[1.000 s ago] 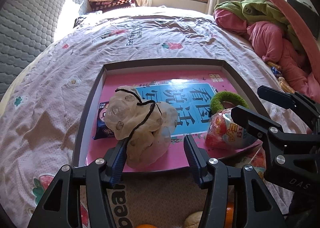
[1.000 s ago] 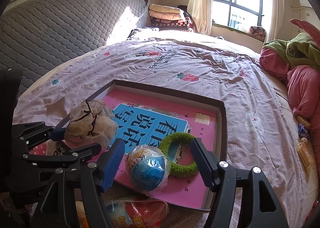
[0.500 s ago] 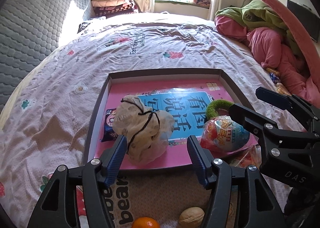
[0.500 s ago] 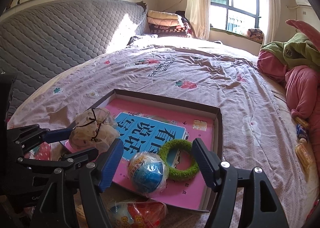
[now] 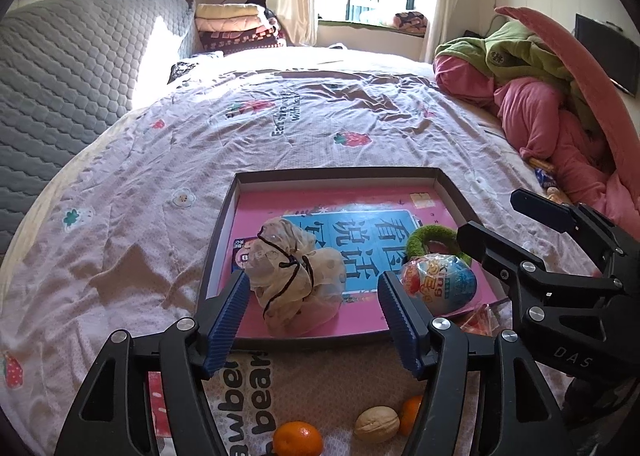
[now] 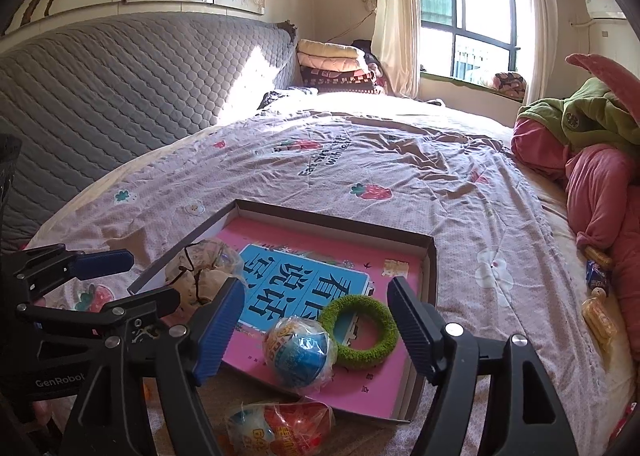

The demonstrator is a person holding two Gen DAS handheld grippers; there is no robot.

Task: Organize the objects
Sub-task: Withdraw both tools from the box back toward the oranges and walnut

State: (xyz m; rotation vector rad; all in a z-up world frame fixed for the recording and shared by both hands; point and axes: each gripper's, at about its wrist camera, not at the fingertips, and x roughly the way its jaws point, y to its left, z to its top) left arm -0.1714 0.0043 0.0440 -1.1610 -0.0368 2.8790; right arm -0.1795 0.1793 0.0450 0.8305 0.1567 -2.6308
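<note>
Both hand-held grippers, left [image 5: 314, 310] and right [image 6: 316, 326], jaws just widened, hover released over the tray [image 5: 336, 173].

Two black handheld grippers, built alike. Left gripper [image 5: 314, 316]: matte black skeletal linkage arms with triangular cut-outs, round silver screws at the pivots, ribbed blue pads lining the jaws. Right gripper [image 6: 316, 330]: same black frame, same silver screws, same ribbed blue pads. White "DAS" lettering on the right gripper's side plate; white "GenRobot" lettering on the left gripper's body.
</note>
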